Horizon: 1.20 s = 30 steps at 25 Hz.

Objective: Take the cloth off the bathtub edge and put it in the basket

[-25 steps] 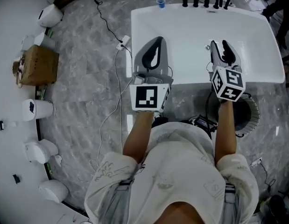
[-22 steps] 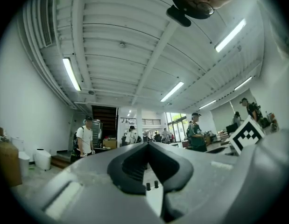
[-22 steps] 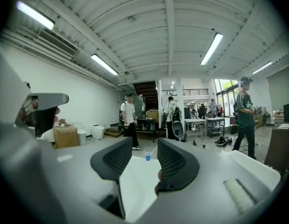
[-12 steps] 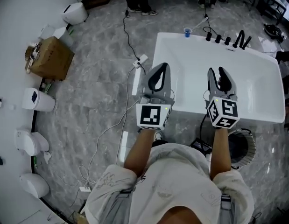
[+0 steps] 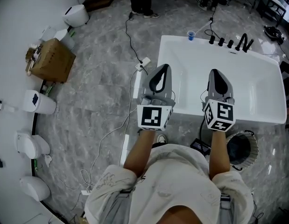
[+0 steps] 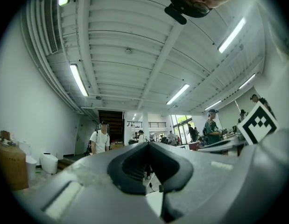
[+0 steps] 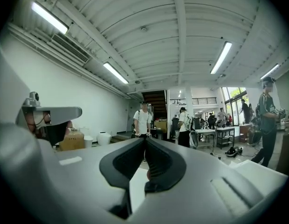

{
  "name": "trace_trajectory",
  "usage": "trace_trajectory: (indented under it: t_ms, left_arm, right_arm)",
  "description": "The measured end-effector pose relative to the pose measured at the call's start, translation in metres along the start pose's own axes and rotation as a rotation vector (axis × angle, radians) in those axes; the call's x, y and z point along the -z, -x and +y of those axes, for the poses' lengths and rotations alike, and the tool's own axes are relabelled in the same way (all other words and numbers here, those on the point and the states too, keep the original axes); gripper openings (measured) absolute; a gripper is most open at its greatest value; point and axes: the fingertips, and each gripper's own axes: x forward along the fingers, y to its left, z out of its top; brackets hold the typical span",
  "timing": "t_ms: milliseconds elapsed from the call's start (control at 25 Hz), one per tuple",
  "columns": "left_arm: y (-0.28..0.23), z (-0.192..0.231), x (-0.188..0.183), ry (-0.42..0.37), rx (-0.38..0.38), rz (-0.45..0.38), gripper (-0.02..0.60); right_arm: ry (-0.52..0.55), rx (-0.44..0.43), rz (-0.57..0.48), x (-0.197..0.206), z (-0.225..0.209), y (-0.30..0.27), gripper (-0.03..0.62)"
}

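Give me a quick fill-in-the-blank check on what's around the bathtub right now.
A small ___ cup stands on the far rim of the bathtub.
The basket sits on the floor by the ___ arm of the person.
The cardboard box stands at the head view's ___ side.
Missing words: blue; right; left.

The glossy white rectangular bathtub [image 5: 247, 85] stands on a grey stone floor [image 5: 97, 83] veined with paler marbling. On the bathtub's far rim are a small blue cup [image 5: 191, 34] and black metal taps [image 5: 228, 43]. Well left of the bathtub is a brown cardboard box [image 5: 53, 59]. Just beside the bathtub's near edge is a dark round basket [image 5: 252, 141] with a pale rim. Over that edge, the grey plastic left gripper [image 5: 165, 67] has black-lined jaws and a marker cube [image 5: 152, 117] with black-and-white squares. The person's white shirt [image 5: 172, 181] carries faint grey line drawings.
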Motion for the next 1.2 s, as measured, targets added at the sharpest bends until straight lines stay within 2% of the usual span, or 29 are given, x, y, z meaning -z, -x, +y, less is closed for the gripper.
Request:
trace_trajectory:
  t_ms: [360,480,1080,1200]
  left_arm:
    - [0.002,0.019,0.000,0.009,0.008,0.004,-0.002]
    - [0.003,0.023,-0.001,-0.022,0.018,-0.004,-0.002]
    - [0.007,0.044,-0.001,-0.024,0.002,-0.002,-0.002]
    - [0.007,0.047,-0.002,0.003,-0.009,-0.005,-0.002]
  right_arm:
    - [0.020,-0.015,-0.031,-0.012,0.028,-0.005,0.003]
    - [0.018,-0.019,-0.047,-0.014,0.035,-0.007,0.003]
    - [0.034,-0.041,-0.070,-0.024,0.053,-0.017,0.002]
    - [0.030,-0.048,-0.074,-0.026,0.056,-0.019,0.002]
